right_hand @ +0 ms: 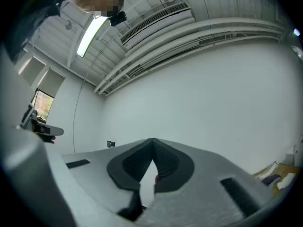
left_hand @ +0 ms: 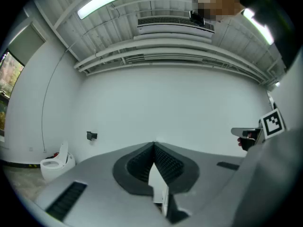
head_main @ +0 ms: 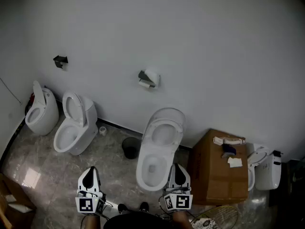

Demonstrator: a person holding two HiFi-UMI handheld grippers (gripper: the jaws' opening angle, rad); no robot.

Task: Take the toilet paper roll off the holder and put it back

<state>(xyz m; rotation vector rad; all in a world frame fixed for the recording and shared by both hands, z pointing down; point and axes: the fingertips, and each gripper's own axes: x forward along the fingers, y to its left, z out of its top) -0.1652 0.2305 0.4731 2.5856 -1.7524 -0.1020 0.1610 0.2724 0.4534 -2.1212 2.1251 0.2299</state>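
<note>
Evidently not begun: toilet paper roll (head_main: 153,78) on its holder (head_main: 143,75), both tools low.
Left gripper (head_main: 90,171), jaws pressed together on nothing, hangs back, probably readied to approach; dark bin (head_main: 130,142) hides its contents; roll mounted on the wall, well apart from both; right gripper (head_main: 179,170) likewise closed, empty; cardboard box (head_main: 214,173) shut, small items (head_main: 229,150) on top.

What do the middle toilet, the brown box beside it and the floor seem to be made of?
Toilet: likely glazed ceramic; white, smooth, shiny. Box: cardboard; matte brown with creased edges. Floor: polished stone or tile, hard to tell which; veined and mirrors a bright patch.
</note>
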